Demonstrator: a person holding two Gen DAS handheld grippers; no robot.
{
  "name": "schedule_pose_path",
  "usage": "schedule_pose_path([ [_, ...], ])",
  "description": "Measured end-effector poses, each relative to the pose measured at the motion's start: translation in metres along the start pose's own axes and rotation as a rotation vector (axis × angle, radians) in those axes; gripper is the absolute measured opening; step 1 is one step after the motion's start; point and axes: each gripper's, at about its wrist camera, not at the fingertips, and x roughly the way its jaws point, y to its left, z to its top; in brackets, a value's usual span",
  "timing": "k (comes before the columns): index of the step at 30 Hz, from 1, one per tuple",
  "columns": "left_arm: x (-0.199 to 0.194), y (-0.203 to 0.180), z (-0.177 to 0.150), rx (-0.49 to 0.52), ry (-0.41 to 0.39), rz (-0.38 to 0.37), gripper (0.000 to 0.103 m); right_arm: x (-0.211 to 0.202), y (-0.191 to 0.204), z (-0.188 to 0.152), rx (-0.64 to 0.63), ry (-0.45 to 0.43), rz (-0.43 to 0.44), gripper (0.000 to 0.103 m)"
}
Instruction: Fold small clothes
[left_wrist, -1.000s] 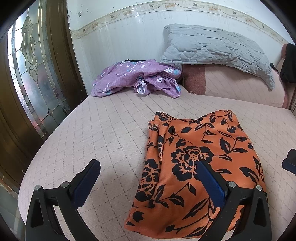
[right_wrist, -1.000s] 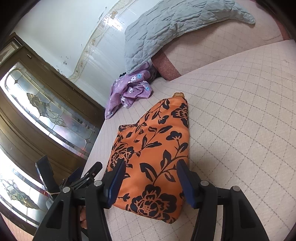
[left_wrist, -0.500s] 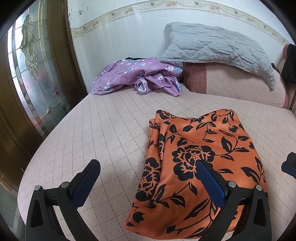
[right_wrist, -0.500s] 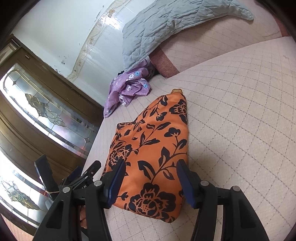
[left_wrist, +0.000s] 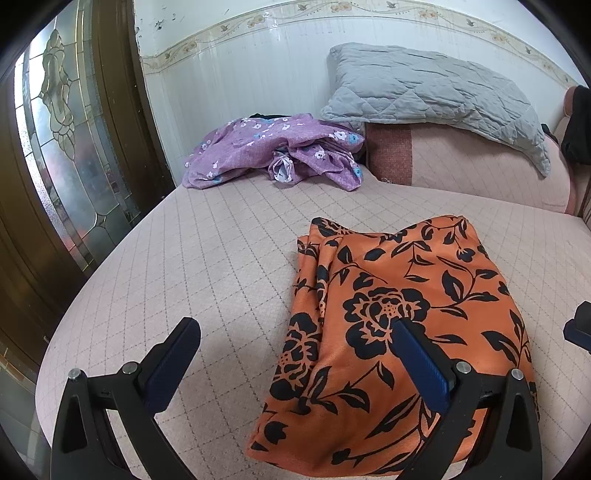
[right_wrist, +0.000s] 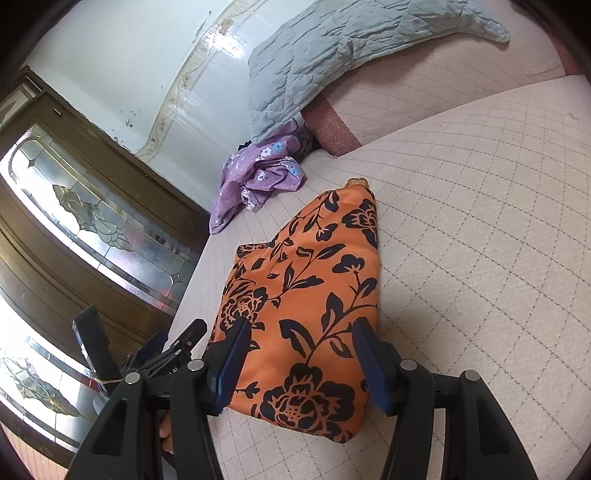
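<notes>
Both grippers were at the near edge of the bed (left_wrist: 221, 258), each with its jaws spread and nothing between them. The left gripper (left_wrist: 295, 354) had its right finger over the near left part of the orange cloth (left_wrist: 399, 314) and its left finger over bare mattress; whether the finger touched the fabric could not be determined. The right gripper (right_wrist: 301, 354) straddled the cloth's (right_wrist: 306, 295) near end, one finger to each side of it, apparently just above or at the fabric.

The cloth lay already folded into a rough oblong near the middle of the bed toward its near edge. Its long axis ran from the near edge away toward the head of the bed, close to in line with the right gripper's fingers. Its left side showed bunched, layered edges; the right side looked smooth. The right gripper was centred on the near short end and judged the better placed for a grasp there; the left gripper stood off the cloth's left long edge. Judged next move: take the near end and carry it toward the far end, which turns on that fore-and-aft axis.

Farther off, a crumpled purple garment (left_wrist: 273, 151) lay at the far left corner, well apart from the cloth. Beyond it a grey pillow (left_wrist: 436, 92) rested on a bolster (left_wrist: 461, 166) at the head.
</notes>
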Motion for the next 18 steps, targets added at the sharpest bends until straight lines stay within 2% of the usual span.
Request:
schedule_pose_path([
  [12, 0.014, 0.006, -0.001, -0.007, 0.041, -0.013, 0.103, 0.018, -0.002, 0.004, -0.003, 0.04, -0.012, 0.061],
  [18, 0.023, 0.009, 0.0, -0.022, 0.06, -0.015, 0.103, 0.022, -0.003, 0.013, -0.026, 0.026, -0.004, 0.061],
])
